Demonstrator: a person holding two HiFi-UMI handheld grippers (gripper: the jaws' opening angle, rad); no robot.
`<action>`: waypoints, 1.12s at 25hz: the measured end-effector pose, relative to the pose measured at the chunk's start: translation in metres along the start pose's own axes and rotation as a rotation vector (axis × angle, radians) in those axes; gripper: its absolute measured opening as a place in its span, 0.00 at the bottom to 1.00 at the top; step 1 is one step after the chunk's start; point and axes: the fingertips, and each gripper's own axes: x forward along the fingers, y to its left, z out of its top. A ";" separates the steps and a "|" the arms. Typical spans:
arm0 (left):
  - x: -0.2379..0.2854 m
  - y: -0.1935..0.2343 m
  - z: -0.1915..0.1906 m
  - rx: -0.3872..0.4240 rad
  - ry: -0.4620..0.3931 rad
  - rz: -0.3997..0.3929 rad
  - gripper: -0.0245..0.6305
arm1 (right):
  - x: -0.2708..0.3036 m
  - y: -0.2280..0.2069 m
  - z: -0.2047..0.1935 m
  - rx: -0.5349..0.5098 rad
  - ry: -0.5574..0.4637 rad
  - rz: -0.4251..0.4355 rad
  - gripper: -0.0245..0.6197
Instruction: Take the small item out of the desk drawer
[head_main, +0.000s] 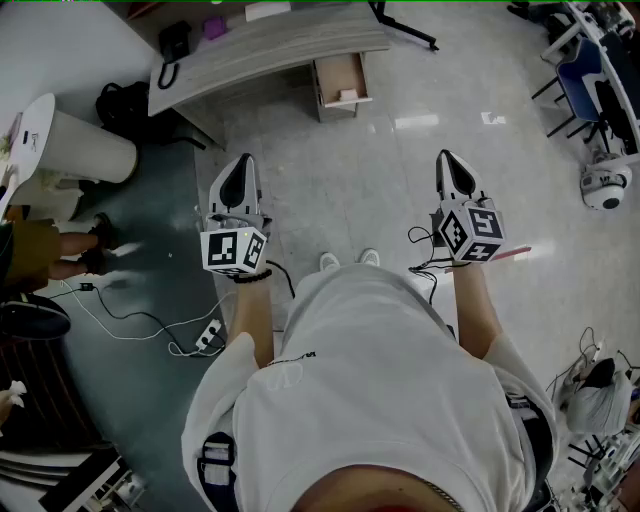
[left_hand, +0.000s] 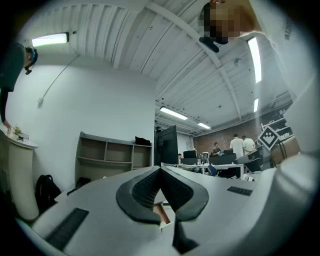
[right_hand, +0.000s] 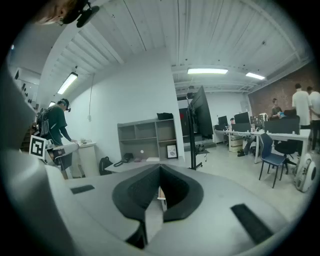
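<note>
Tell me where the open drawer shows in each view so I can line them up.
Head view: top centre, the drawer pulled out under the desk.
Left gripper view: low centre, only a brown sliver of the drawer shows.
Right gripper view: centre, a thin sliver of the drawer.
Shared landmark: the black bag on the floor, far left in the left gripper view, left of centre in the right gripper view.

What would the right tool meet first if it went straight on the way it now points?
Probably the open desk drawer, seen past the right tool's shut tips; only bare floor lies between. Depth is unclear.
</note>
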 end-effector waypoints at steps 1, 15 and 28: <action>0.000 0.001 0.000 0.001 0.001 0.000 0.04 | 0.001 0.000 0.000 0.000 0.000 0.000 0.04; 0.000 0.009 0.004 -0.004 -0.008 -0.018 0.04 | 0.004 0.002 0.002 0.057 -0.006 -0.021 0.04; -0.027 0.052 -0.019 -0.041 0.019 -0.049 0.04 | 0.012 0.050 -0.012 0.078 -0.008 -0.043 0.04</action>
